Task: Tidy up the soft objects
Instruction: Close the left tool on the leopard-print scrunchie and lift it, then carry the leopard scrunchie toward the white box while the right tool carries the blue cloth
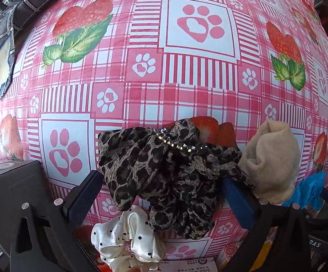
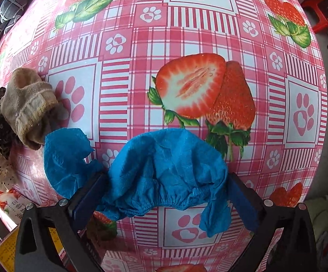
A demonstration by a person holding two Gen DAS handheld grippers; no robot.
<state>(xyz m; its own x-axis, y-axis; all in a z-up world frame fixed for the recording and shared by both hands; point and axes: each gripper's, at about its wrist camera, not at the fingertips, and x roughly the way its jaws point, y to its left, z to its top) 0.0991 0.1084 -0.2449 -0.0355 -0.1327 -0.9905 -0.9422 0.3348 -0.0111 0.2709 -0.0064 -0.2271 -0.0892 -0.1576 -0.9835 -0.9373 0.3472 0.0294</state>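
My left gripper (image 1: 164,195) stands open around a leopard-print scrunchie (image 1: 164,170) with a rhinestone strip, which lies on the table between the fingers. A white satin polka-dot scrunchie (image 1: 130,238) lies just below it. A beige sock (image 1: 274,161) sits to its right, outside the right finger. My right gripper (image 2: 168,195) stands open around a blue elasticated cover (image 2: 154,176) lying on the table; the cloth touches both fingers. The beige sock (image 2: 30,111) and both scrunchies show at the far left in the right wrist view.
A pink strawberry-and-paw tablecloth (image 1: 186,79) covers the table. Dark checked fabric (image 1: 16,11) lies at the far left edge. A black box (image 1: 10,181) sits by my left gripper. Printed cartons (image 2: 12,244) lie below the table's near edge. A red stool (image 2: 317,13) stands beyond the right edge.
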